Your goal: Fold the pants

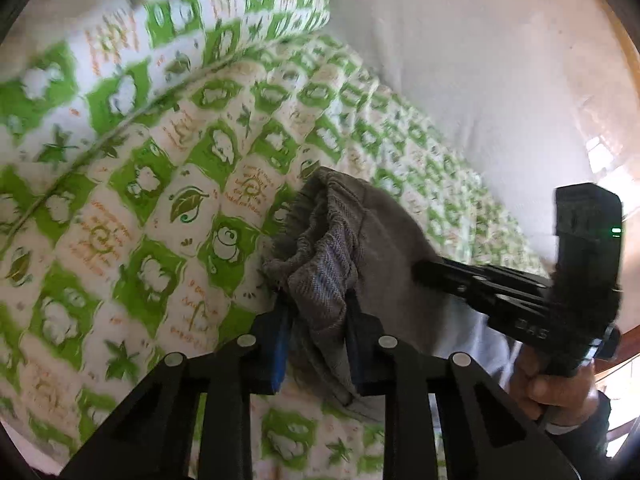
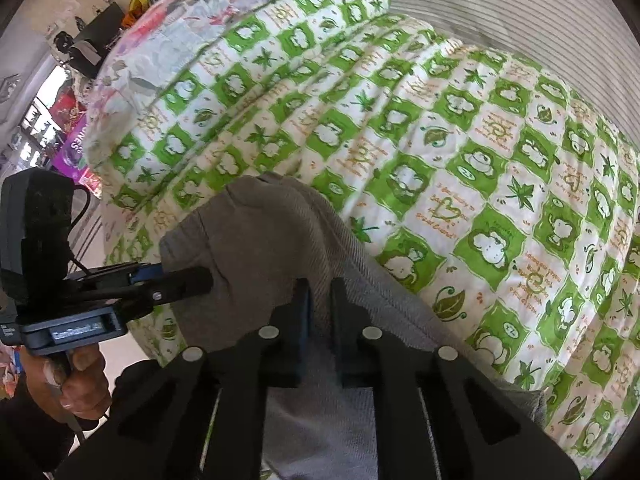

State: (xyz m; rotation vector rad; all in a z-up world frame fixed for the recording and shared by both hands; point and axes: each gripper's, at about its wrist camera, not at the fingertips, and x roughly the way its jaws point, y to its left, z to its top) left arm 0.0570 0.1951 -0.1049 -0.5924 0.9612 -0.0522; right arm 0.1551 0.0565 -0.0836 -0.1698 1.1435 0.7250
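Grey pants lie bunched on a green-and-white quilt. In the left wrist view my left gripper is shut on the gathered elastic waistband, with cloth pressed between its blue pads. My right gripper reaches in from the right, its tips buried in the same grey cloth. In the right wrist view my right gripper pinches a ridge of the pants, jaws nearly together. The left gripper enters from the left and holds the pants' near edge.
The quilt covers most of the bed and humps up behind the pants. Floral bedding lies at the far end, a striped sheet at the right. A hand grips the left tool. Cluttered shelves stand beyond the bed.
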